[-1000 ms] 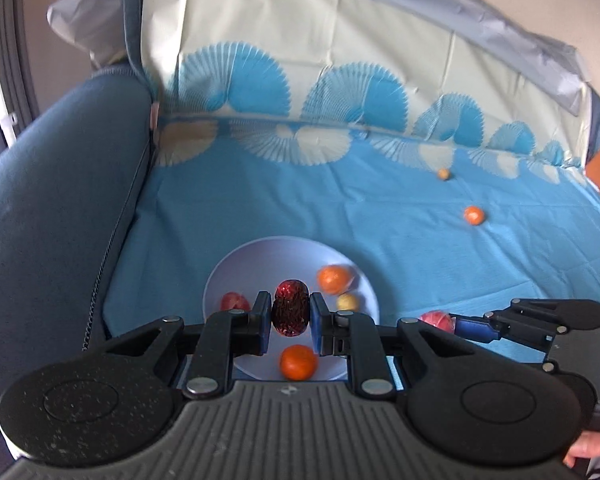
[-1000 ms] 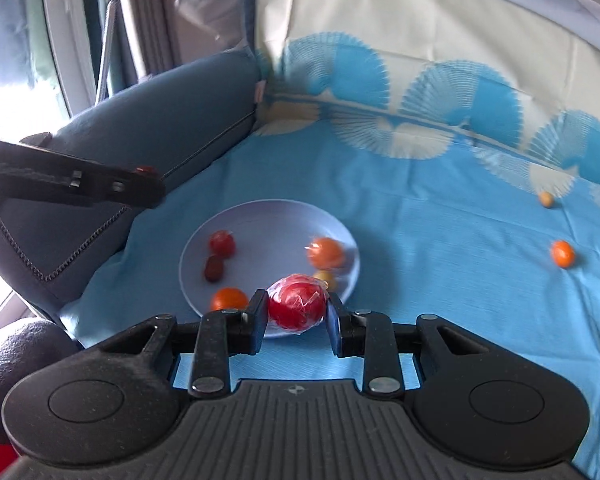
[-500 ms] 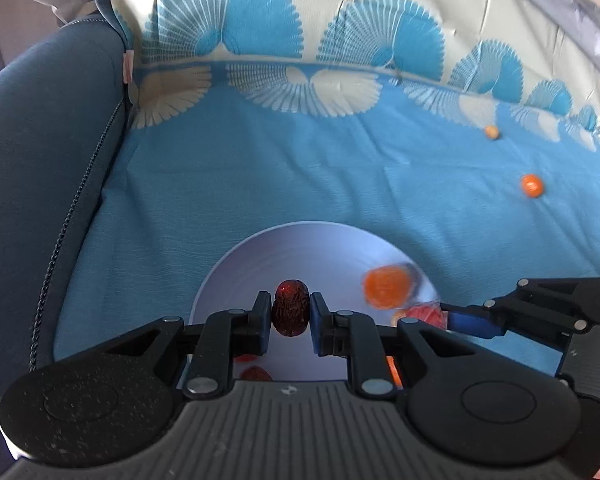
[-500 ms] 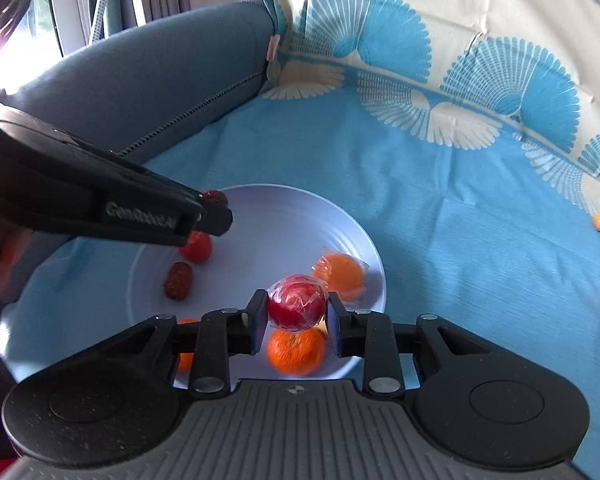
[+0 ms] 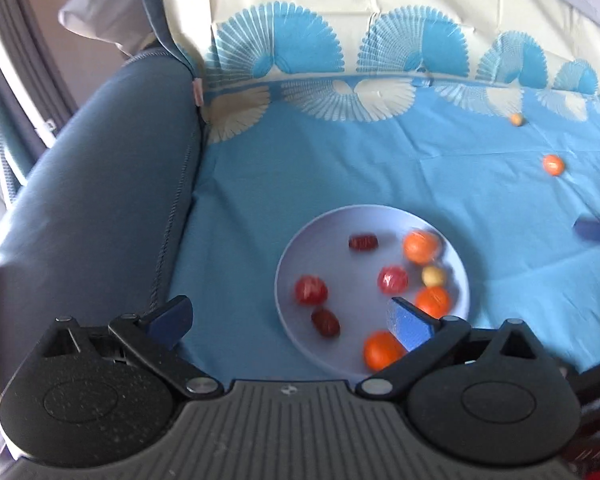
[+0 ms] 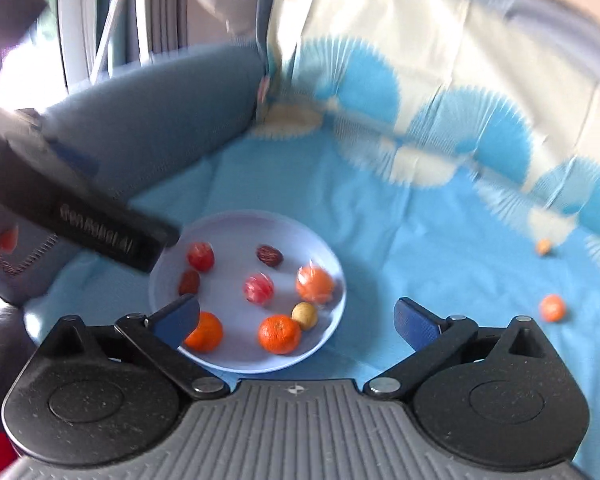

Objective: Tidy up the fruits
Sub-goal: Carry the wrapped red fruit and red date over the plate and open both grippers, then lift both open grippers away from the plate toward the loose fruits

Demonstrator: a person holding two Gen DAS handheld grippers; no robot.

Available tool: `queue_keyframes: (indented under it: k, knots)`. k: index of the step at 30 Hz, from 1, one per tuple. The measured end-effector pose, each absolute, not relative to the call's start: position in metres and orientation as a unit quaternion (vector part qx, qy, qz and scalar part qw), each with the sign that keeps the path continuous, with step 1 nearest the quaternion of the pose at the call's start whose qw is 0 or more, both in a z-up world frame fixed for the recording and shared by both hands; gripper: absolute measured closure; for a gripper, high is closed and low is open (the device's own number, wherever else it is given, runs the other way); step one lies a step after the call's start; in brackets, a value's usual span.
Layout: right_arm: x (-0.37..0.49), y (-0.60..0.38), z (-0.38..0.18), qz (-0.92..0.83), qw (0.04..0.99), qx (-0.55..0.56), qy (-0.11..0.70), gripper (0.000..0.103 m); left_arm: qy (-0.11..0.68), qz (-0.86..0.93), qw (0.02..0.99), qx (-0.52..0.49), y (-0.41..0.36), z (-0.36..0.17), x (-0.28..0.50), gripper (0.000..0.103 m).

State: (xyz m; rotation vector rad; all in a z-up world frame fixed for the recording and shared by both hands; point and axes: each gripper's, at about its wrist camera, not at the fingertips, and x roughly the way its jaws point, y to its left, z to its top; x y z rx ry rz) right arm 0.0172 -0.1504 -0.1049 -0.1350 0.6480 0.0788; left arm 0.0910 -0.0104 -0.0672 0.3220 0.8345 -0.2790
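A pale lavender plate [image 5: 300, 248] [image 6: 332, 264] lies on the blue sheet and holds several fruits: oranges, red wrapped fruits, dark red dates and a small yellow fruit. A dark red date [image 5: 363, 242] [image 6: 269, 255] lies at the plate's far side. A red wrapped fruit [image 5: 392, 279] [image 6: 258, 288] lies in the middle. My left gripper [image 5: 290, 320] is open and empty above the plate's near left. My right gripper [image 6: 296, 316] is open and empty above the plate's near edge. The left gripper's body [image 6: 80, 216] shows at left in the right wrist view.
A small orange [image 5: 553, 165] [image 6: 552, 307] and a tiny yellow-orange fruit [image 5: 516, 119] [image 6: 543, 246] lie loose on the sheet to the right. A dark blue sofa arm [image 5: 100, 200] [image 6: 152, 112] rises at left. The patterned cover climbs the backrest behind.
Both grippers opened and pulled back and up. The date dropped from the left gripper and the red wrapped fruit from the right; both now lie on the plate.
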Motion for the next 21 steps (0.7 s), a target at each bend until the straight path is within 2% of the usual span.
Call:
queue_keyframes:
  k: [7,15,21]
  knots:
    - [-0.061,-0.143,-0.036,-0.001,0.975,-0.058,0.213,0.001,0.352,-0.167,0.917,0.085,0.020,-0.014,0.015,0.000]
    - [-0.121,-0.148,0.002,-0.020,0.983,0.015,0.179,0.000,0.349,-0.155,0.922,0.058,0.024,0.022,-0.042,0.000]
    - [-0.144,-0.143,0.009,-0.027,0.976,0.063,0.208,0.000,0.367,-0.134,0.919,0.060,0.029,0.038,-0.061,0.000]
